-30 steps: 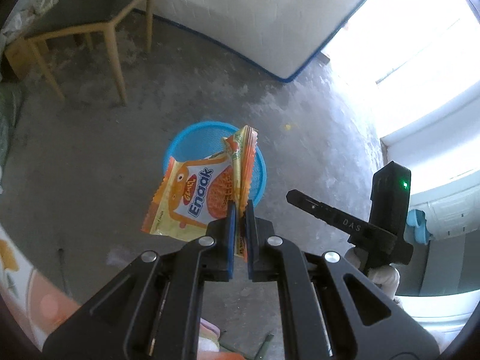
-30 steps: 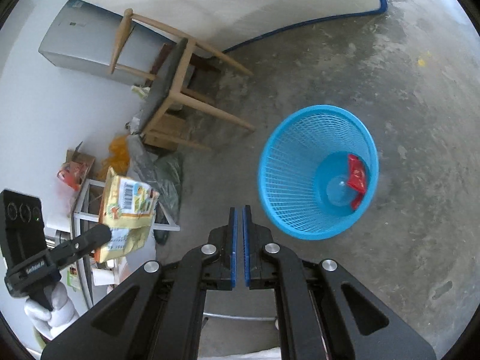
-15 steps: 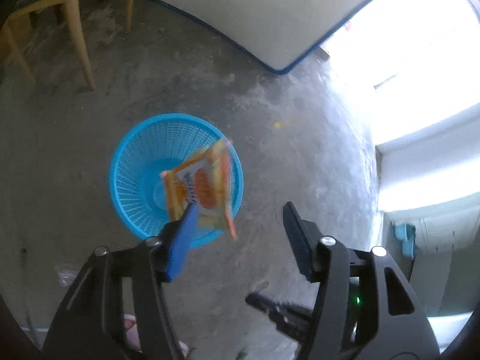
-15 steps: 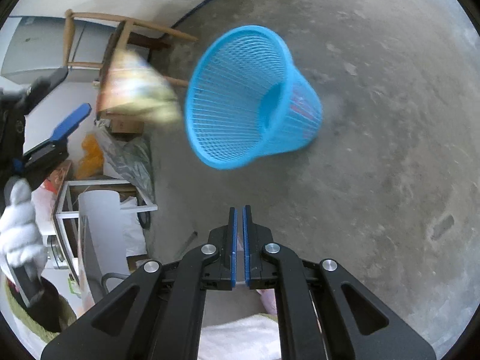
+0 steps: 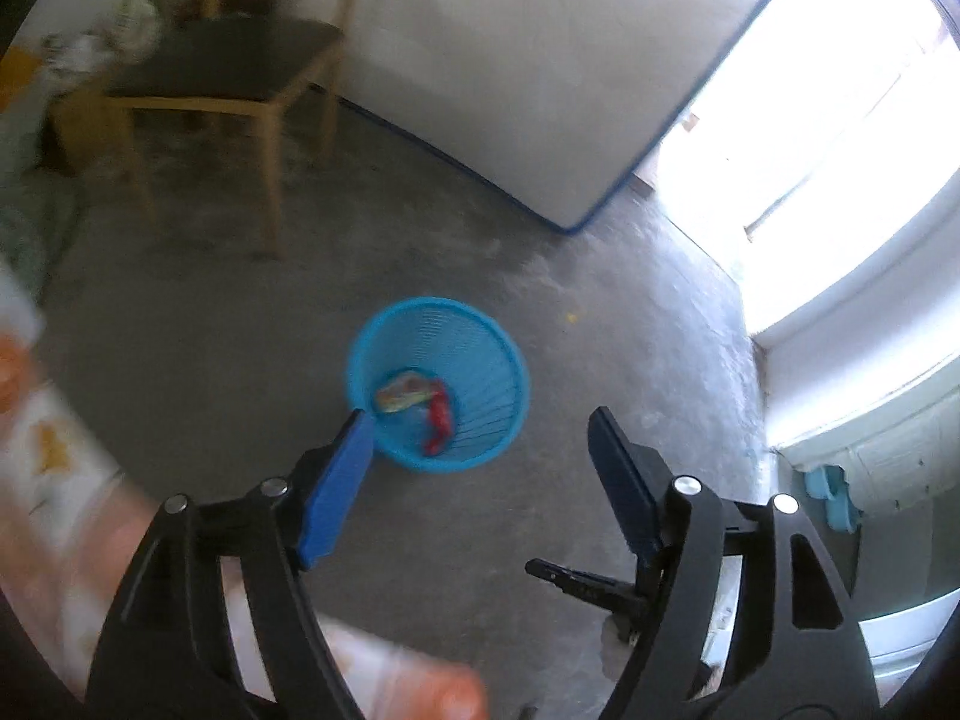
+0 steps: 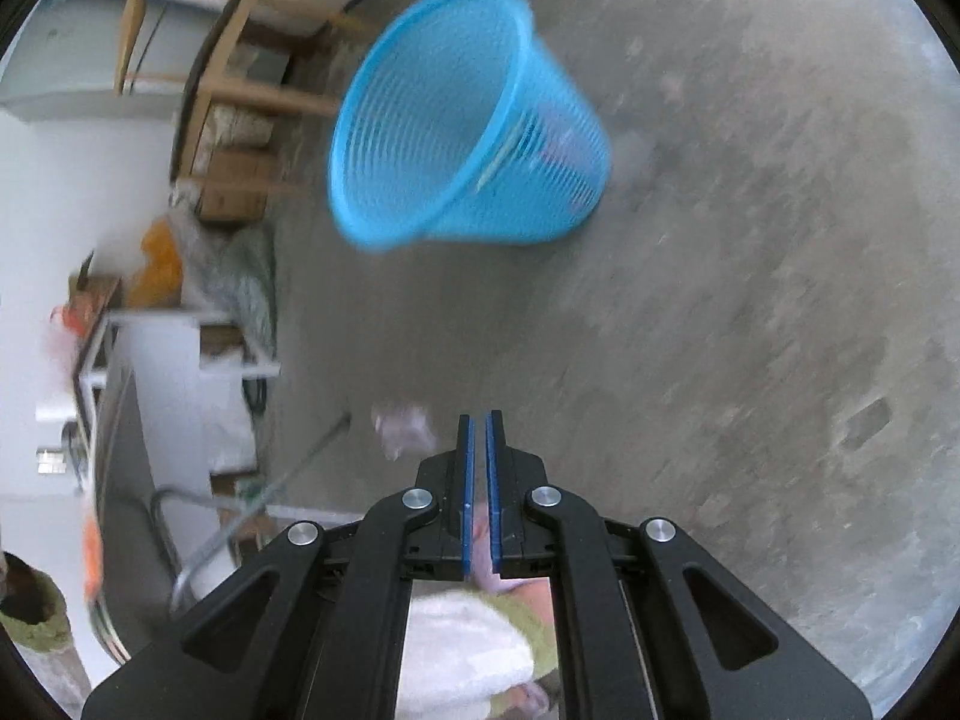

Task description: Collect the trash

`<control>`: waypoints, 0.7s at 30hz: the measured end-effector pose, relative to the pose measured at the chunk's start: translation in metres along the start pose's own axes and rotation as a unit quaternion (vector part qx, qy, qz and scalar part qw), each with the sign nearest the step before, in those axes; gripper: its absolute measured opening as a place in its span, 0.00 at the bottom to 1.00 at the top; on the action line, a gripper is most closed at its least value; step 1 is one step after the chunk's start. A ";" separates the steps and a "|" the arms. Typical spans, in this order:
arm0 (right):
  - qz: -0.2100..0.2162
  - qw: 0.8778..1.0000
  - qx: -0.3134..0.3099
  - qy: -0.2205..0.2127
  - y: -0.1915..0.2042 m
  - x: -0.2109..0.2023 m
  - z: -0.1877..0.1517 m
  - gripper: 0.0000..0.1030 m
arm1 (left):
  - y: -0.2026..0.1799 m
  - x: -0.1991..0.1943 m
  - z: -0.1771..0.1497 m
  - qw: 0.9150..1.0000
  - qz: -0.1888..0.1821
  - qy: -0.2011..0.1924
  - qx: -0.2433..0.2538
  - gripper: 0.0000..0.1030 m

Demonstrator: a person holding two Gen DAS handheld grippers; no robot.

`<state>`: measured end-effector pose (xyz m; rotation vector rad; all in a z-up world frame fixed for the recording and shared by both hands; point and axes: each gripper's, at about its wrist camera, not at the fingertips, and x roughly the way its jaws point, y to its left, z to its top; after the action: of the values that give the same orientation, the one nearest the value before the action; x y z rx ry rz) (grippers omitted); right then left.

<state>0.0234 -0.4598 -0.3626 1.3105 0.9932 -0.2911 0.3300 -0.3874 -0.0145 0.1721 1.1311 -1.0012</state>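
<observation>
A wooden chair (image 5: 222, 78) stands at far left on the bare concrete floor (image 5: 228, 324); right of it, the blue mesh basket (image 5: 501, 360) holds a yellow-orange wrapper (image 5: 401, 391) beside a red wrapper (image 5: 440, 417). Above the basket the left gripper (image 5: 474, 474) hangs with its jaws opening and nothing between them, so the drop looks finished. In the right wrist view, a pale crumpled scrap (image 6: 403, 429), possibly paper though blur makes it hard to tell, lies on the floor just left of the right gripper (image 6: 479, 420), whose jaws are pressed together, empty. The step in hand appears to be fetching that scrap; the next move calls for spreading the right jaws and lowering them around it.
</observation>
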 end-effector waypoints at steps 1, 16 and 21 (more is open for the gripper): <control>0.005 1.000 -0.009 0.013 0.005 0.011 -0.004 0.06 | 0.008 -0.020 -0.008 1.000 0.009 -0.007 -0.010 0.70; -0.180 0.801 -0.559 0.118 0.156 0.325 -0.098 0.59 | 0.077 -0.215 -0.112 0.980 0.101 -0.115 -0.128 0.71; -0.196 0.748 -0.624 0.113 0.200 0.403 -0.116 0.70 | 0.098 -0.266 -0.138 0.967 0.142 -0.145 -0.154 0.71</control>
<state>0.3417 -0.1615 -0.5207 -0.1208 1.2929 0.2428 0.2927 -0.0973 0.1041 -0.0624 0.9458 -0.5638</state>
